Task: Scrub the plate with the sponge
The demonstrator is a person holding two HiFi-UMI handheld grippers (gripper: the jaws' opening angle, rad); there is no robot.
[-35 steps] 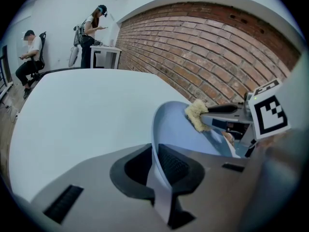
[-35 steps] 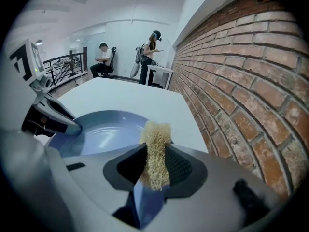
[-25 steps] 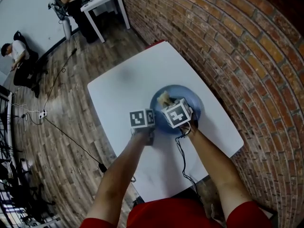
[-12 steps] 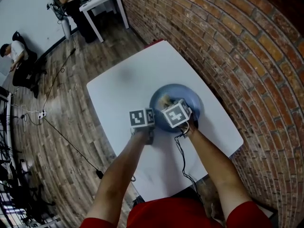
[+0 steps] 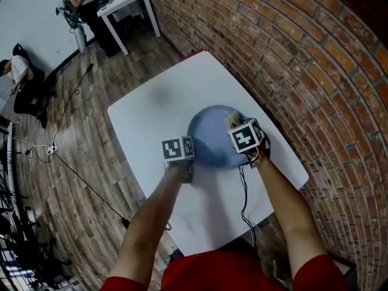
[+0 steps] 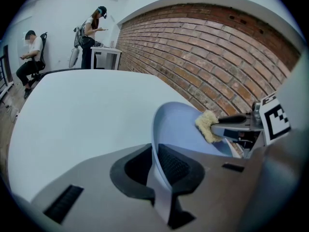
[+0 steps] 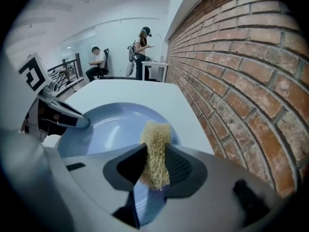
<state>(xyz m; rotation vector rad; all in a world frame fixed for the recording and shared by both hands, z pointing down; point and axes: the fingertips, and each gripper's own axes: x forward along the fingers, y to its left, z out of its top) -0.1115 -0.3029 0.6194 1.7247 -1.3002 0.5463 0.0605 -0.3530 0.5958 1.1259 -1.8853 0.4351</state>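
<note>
A pale blue plate point(image 5: 209, 135) lies on the white table point(image 5: 145, 120) near the brick wall. My left gripper point(image 5: 188, 160) is shut on the plate's near-left rim point(image 6: 155, 149), which passes edge-on between the jaws. My right gripper point(image 5: 235, 124) is shut on a yellowish fibrous sponge point(image 7: 155, 151) and holds it at the plate's right side point(image 7: 111, 127). The sponge point(image 6: 208, 125) shows over the plate's far rim in the left gripper view. In the head view the sponge point(image 5: 232, 120) peeks out above the marker cube.
A brick wall point(image 5: 315, 71) runs close along the table's right side. A second white table point(image 5: 124, 2) stands far off at the upper left, with people near it. Cables trail over the wooden floor point(image 5: 73, 162).
My right gripper has carried the sponge from the middle of the plate to its right side, toward the wall. The left gripper and the plate have stayed where they were.
</note>
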